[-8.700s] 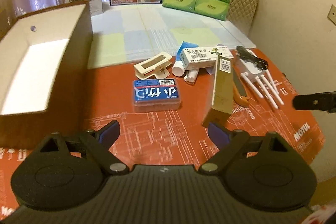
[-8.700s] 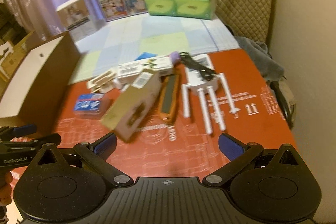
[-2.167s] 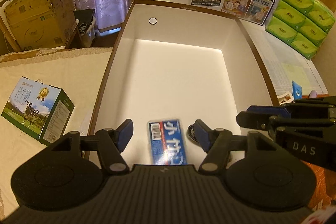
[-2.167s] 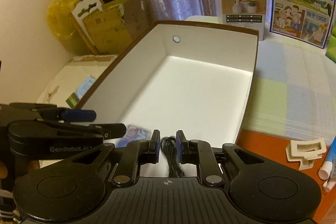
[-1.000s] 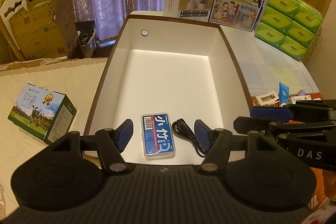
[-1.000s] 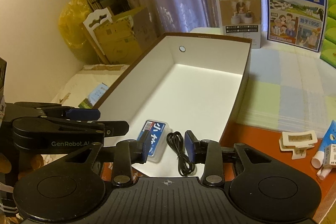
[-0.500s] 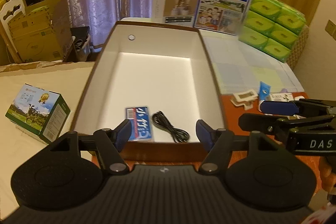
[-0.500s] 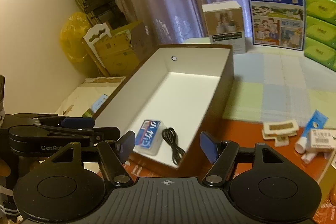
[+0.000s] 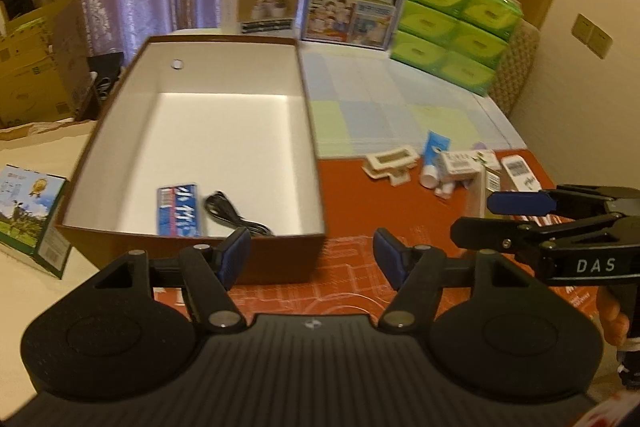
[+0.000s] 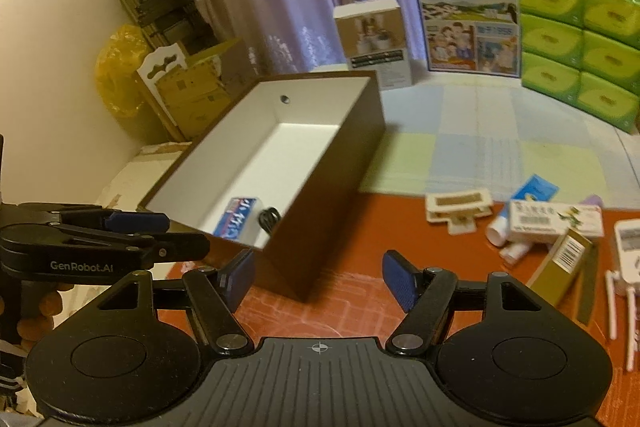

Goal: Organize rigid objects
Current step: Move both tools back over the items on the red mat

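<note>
Brown-walled, white-lined box [image 9: 224, 131] holds the blue tile case [image 9: 178, 209] just beside the black cable [image 9: 236, 215] at its near end, while left gripper [image 9: 312, 255] and right gripper [image 10: 318, 277] hover wide, empty, over the red mat [image 9: 400, 203].

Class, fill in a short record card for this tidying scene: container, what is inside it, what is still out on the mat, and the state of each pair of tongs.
container: brown box, white inside
inside it: blue case; black cable
still on the red mat: cream clip, blue tube, white medicine carton
left tongs: open, holding nothing
right tongs: open, holding nothing
</note>
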A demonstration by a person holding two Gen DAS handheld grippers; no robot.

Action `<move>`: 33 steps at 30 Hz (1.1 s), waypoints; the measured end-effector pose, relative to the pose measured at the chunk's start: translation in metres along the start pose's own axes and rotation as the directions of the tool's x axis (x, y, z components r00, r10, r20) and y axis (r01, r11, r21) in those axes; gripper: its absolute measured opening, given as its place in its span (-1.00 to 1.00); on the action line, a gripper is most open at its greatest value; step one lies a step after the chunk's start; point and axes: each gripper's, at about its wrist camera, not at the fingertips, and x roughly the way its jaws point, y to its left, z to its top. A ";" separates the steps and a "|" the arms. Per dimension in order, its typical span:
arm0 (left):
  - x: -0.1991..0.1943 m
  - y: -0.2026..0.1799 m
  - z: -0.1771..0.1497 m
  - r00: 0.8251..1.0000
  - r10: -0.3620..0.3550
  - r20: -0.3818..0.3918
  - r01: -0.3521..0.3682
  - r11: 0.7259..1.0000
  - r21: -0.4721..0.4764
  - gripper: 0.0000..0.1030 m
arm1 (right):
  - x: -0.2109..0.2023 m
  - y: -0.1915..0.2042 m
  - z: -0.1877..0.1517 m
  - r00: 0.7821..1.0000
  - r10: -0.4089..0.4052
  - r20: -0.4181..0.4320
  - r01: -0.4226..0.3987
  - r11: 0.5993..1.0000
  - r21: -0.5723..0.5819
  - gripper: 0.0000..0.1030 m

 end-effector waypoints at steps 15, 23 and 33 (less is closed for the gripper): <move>0.038 -0.087 -0.001 0.991 -0.106 -0.085 0.115 0.987 0.108 0.24 | -0.047 -0.070 -0.026 0.997 -0.077 -0.023 0.079 0.993 0.093 0.30; 0.071 -0.139 0.005 0.981 -0.149 -0.122 0.170 0.969 0.181 0.24 | -0.077 -0.118 -0.037 0.985 -0.168 -0.033 0.171 0.972 0.158 0.30; 0.115 -0.189 0.011 0.971 -0.176 -0.161 0.212 0.948 0.237 0.23 | -0.097 -0.169 -0.048 0.968 -0.244 -0.057 0.250 0.945 0.211 0.30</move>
